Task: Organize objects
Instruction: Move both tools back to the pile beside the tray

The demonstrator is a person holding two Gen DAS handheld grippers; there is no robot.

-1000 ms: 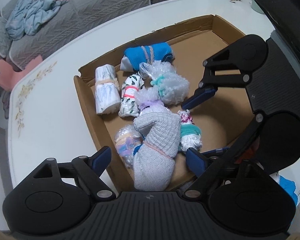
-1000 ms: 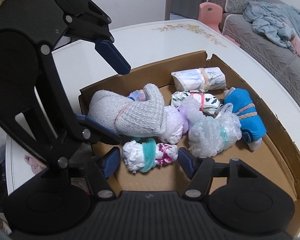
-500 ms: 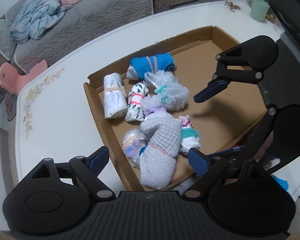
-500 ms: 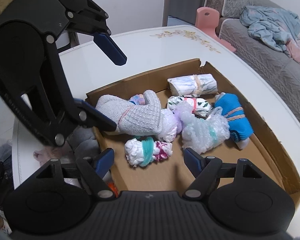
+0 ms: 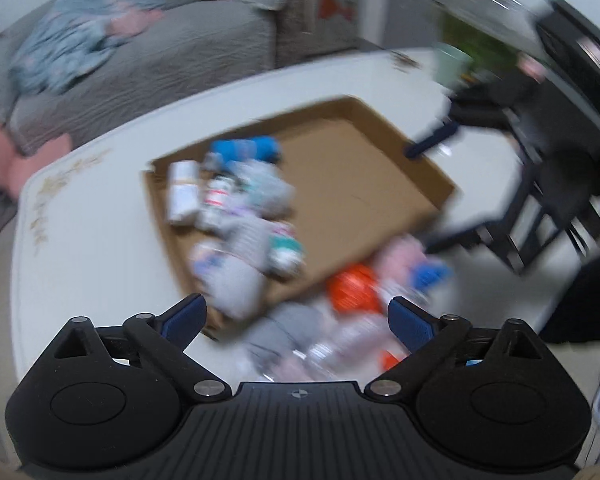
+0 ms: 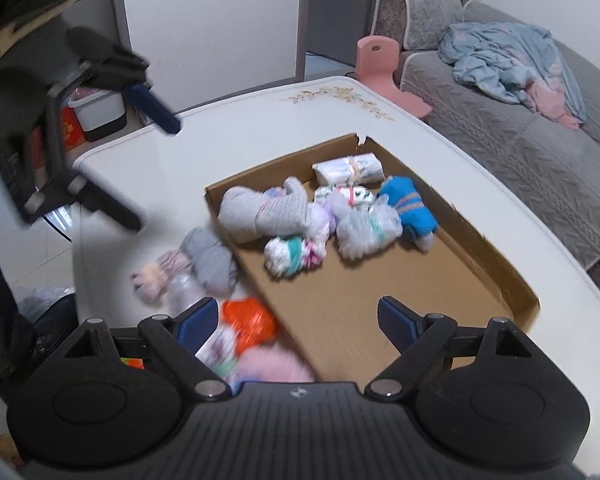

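Note:
A shallow cardboard tray (image 6: 480, 252) lies on the white table (image 6: 260, 128). In its far corner sit several rolled bundles: a grey knit roll (image 6: 260, 212), a white roll with a teal band (image 6: 294, 256), a bubble-wrap bundle (image 6: 366, 228) and a blue roll (image 6: 408, 208). Loose bundles lie outside the tray's near edge, a grey one (image 6: 210, 264) and an orange one (image 6: 250, 320) among them. My right gripper (image 6: 298, 316) hovers above that edge, jaws opening, nothing between them. My left gripper (image 5: 296, 316) hangs over the loose pile (image 5: 352, 292), jaws opening and empty; its view is blurred.
A grey sofa (image 6: 520, 140) with a heap of blue cloth (image 6: 508, 60) stands past the table, beside a pink stool (image 6: 380, 64). A green cup (image 5: 452, 64) sits at the table's far edge. A white bin (image 6: 100, 108) stands on the floor.
Both grippers have pulled back and up from the bundles in the tray, and their jaws have widened. The loose bundles outside the tray have come into view.

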